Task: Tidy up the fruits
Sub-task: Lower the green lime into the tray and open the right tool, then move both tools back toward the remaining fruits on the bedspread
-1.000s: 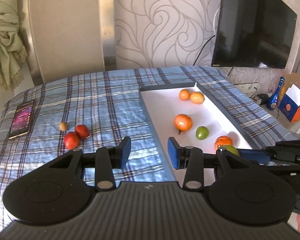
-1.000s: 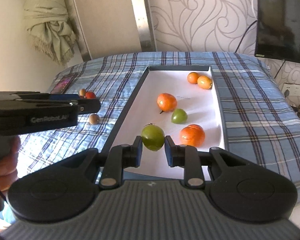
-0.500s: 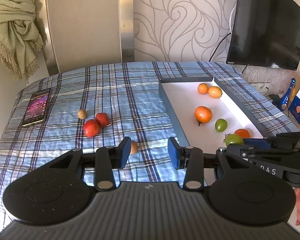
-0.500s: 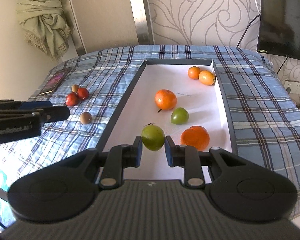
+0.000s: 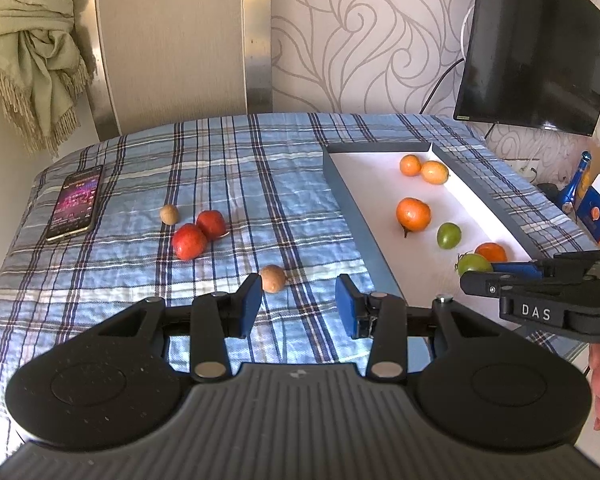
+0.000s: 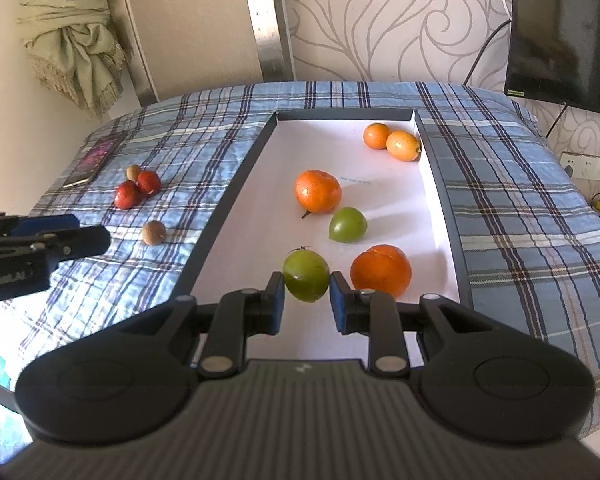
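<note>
Cloth, card and plastic

Woven plaid tablecloth (image 6: 512, 200); matt white-lined tray (image 6: 440, 200); glossy green fruit (image 6: 306, 276); matt black plastic right gripper (image 6: 306, 300).

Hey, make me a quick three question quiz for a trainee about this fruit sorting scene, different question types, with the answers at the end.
1. True or false: the right tool is shut on a green fruit.
2. Multiple choice: where do the two red fruits lie? A) in the tray B) on the plaid cloth C) on the phone
3. Fill in: the left tool holds ____.

Key
1. True; the pads press on it above the tray.
2. B; they touch each other on the plaid cloth, near the phone.
3. Nothing; its jaws stand open, with a small brown fruit on the cloth just beyond them.
</note>
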Motion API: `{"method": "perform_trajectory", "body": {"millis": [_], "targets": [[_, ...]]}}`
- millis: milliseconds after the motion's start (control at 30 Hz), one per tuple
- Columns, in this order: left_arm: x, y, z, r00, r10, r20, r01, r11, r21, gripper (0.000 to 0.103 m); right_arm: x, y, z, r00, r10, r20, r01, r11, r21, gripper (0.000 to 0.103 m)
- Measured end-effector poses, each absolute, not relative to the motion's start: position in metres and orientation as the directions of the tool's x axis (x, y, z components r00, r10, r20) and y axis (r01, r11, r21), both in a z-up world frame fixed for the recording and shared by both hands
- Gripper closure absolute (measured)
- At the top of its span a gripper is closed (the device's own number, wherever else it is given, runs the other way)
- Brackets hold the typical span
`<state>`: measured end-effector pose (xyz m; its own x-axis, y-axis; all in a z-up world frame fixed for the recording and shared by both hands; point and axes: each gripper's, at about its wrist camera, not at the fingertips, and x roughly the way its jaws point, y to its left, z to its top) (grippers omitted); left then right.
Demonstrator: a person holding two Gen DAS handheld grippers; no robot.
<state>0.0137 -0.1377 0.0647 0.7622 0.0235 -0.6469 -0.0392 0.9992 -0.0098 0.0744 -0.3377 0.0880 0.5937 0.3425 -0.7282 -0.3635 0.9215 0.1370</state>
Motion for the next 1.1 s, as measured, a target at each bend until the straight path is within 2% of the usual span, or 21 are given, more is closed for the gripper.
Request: {"method": "perform_trajectory", "body": {"millis": [300, 333, 400, 1100], "targets": [[0.008, -0.128, 0.060, 0.754, 0.025, -0.657, -0.048, 0.999, -0.017, 0.057, 0.075, -0.339, 0.087, 0.612, 0.309, -0.728, -0.317, 0.939, 0.133, 0.073], [0.008, -0.127, 0.060, 0.753, 0.024, -0.658, -0.049, 0.999, -0.019, 0.057, 0.075, -0.339, 0.087, 0.619, 0.304, -0.725, -0.311, 0.942, 0.130, 0.065], [0.007, -0.125, 0.059, 0.753, 0.024, -0.658, -0.050, 0.999, -0.020, 0.057, 0.073, -0.339, 0.089, 0.636, 0.297, -0.712, -0.299, 0.946, 0.127, 0.059], [0.000, -0.106, 0.055, 0.752, 0.028, -0.659, -0.065, 0.997, -0.032, 0.057, 0.047, -0.326, 0.112, 0.673, 0.314, -0.669, -0.328, 0.938, 0.110, 0.058]]}}
